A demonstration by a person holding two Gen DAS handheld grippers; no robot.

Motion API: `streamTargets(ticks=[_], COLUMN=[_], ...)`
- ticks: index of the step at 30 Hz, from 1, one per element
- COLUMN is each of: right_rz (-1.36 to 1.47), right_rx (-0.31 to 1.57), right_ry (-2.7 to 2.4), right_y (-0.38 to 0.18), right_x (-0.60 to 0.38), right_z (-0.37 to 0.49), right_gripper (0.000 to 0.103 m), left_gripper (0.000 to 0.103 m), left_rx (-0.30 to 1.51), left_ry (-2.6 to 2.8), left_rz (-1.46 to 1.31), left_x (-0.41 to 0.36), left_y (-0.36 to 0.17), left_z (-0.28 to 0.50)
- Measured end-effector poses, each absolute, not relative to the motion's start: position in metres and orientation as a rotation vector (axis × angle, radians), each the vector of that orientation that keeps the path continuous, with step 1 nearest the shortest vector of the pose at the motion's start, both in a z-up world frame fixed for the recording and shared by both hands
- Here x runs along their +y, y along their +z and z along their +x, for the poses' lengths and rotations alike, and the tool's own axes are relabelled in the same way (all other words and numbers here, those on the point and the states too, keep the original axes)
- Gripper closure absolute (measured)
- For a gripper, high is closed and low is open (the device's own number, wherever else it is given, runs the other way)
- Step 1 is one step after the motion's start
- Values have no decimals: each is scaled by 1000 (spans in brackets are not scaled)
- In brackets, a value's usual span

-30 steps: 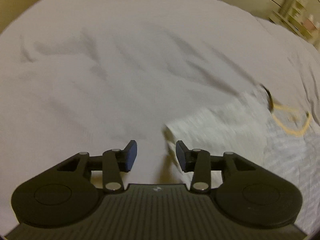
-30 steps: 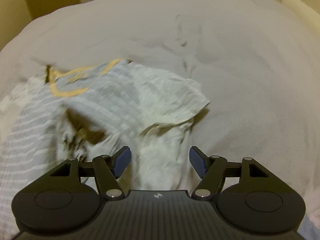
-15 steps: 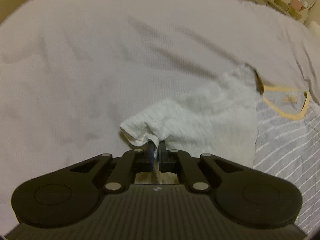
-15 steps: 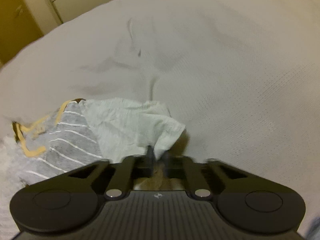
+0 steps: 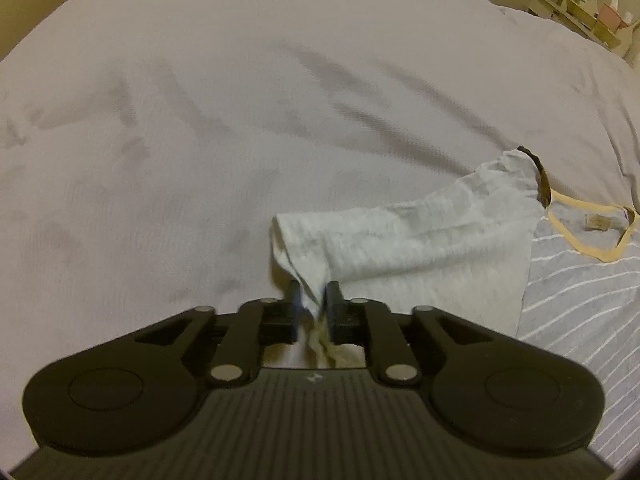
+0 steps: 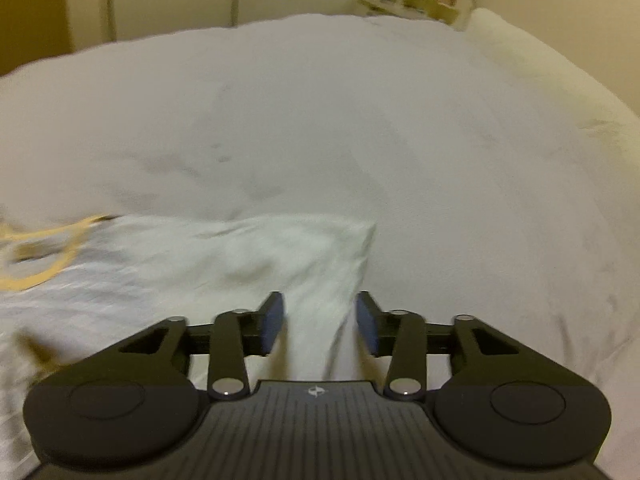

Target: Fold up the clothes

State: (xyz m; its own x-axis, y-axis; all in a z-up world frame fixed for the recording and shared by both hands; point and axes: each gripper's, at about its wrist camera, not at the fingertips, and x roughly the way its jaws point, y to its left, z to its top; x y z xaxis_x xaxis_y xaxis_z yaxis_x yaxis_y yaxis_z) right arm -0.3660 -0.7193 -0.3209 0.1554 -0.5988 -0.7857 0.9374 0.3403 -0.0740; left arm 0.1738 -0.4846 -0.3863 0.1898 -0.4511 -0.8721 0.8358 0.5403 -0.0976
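Your left gripper [image 5: 313, 300] pinches the white sleeve [image 5: 408, 240] hem at lower centre, likely to pull it flat. Your right gripper [image 6: 320, 320] has its fingers spread, gripping nothing, over the other sleeve [image 6: 280, 256]. The striped shirt [image 5: 580, 280] lies on the bed [image 5: 240, 100].

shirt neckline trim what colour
Mustard yellow trim on the grey, white-striped shirt; clearest in the left wrist view.
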Motion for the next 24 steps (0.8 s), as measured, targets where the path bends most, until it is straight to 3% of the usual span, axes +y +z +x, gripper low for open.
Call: streamTargets(ticks=[4, 11, 14, 16, 22, 24], right_rz=[592, 460, 494, 584, 668, 656], right_rx=[813, 1044, 1121, 1116, 1050, 1039], right_ry=[-964, -662, -659, -692, -751, -746], right_y=[-313, -326, -339, -346, -340, -340], right_x=[-657, -575, -568, -570, -568, -568], right_z=[-372, -382, -407, -422, -440, -441], right_gripper=[47, 45, 45, 45, 43, 38], left_gripper=[78, 74, 66, 60, 55, 53], left_rx=[1030, 1089, 1131, 1158, 1249, 1291], left_ry=[-984, -1145, -1217, -1263, -1270, -1254], left_rz=[460, 492, 531, 559, 599, 587], left_x=[-454, -385, -357, -339, -286, -275], left_y=[-376, -357, -356, -355, -362, -368], left_z=[144, 63, 17, -13, -79, -93])
